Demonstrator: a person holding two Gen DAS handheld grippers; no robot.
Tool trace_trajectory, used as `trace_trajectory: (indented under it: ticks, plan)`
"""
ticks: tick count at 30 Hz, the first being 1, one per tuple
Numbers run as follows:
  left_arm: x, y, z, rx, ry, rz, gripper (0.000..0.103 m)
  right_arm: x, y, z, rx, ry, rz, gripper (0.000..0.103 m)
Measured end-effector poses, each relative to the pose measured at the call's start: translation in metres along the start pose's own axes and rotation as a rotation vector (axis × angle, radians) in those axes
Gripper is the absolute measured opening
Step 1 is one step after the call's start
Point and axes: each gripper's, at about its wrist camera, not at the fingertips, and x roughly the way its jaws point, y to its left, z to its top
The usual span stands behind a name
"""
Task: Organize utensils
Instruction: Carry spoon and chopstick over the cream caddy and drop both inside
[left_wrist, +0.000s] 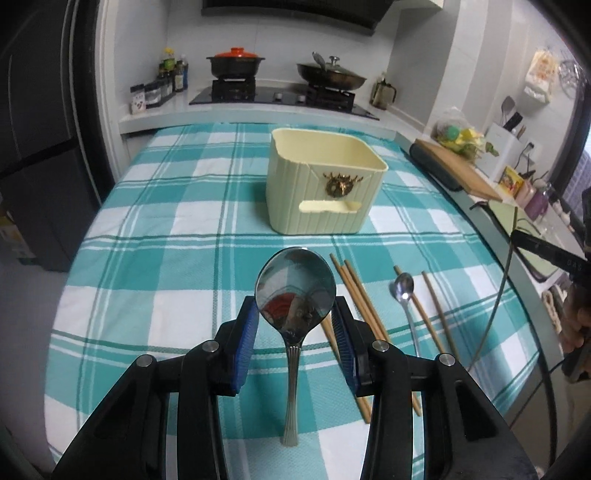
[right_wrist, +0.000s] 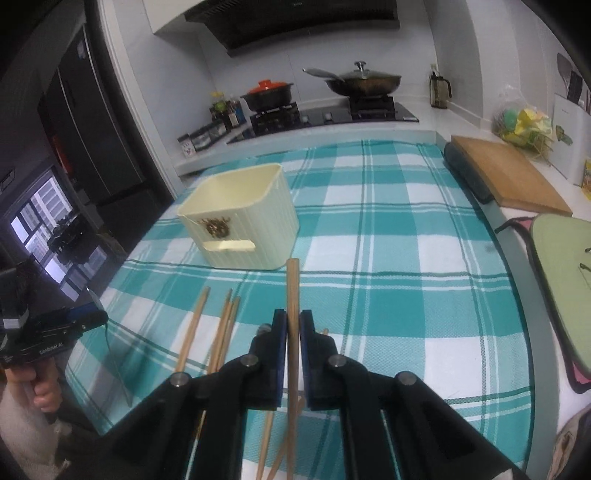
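Observation:
My left gripper (left_wrist: 295, 314) is shut on a large steel spoon (left_wrist: 295, 291), gripping the bowl between its blue pads, handle hanging toward the camera. A cream ribbed utensil holder (left_wrist: 325, 184) stands on the checked cloth ahead of it. Several wooden chopsticks (left_wrist: 360, 295) and a small spoon (left_wrist: 404, 291) lie on the cloth to the right. My right gripper (right_wrist: 293, 325) is shut on one wooden chopstick (right_wrist: 293, 291), its end pointing toward the holder (right_wrist: 240, 218). More chopsticks (right_wrist: 221, 325) lie to the left below it.
A teal checked tablecloth (left_wrist: 166, 258) covers the table. A wooden cutting board (right_wrist: 506, 177) and a green mat (right_wrist: 565, 273) sit along the right counter. A stove with a pot (left_wrist: 234, 64) and a pan (left_wrist: 332, 75) is at the back.

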Motion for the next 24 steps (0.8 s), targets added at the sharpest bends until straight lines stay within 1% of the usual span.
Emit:
trace_trajectory:
  ticks: [3, 6, 14, 19, 24]
  plan:
    - [-0.012, 0.005, 0.001, -0.017, -0.028, -0.011, 0.041, -0.024, 0.018, -0.002, -0.039, -0.073, -0.001, 0.007]
    - [-0.016, 0.009, 0.002, -0.037, -0.036, -0.022, 0.041, -0.041, 0.035, -0.003, -0.084, -0.147, -0.017, 0.007]
    - [-0.029, 0.014, 0.015, -0.057, -0.063, -0.046, 0.041, -0.064, 0.062, 0.012, -0.129, -0.259, -0.024, 0.007]
    - [-0.040, 0.012, 0.040, -0.052, -0.089, -0.079, 0.041, -0.068, 0.070, 0.028, -0.143, -0.290, -0.019, 0.007]
    - [-0.058, 0.011, 0.087, -0.049, -0.134, -0.133, 0.041, -0.067, 0.076, 0.055, -0.155, -0.321, -0.019, 0.007]
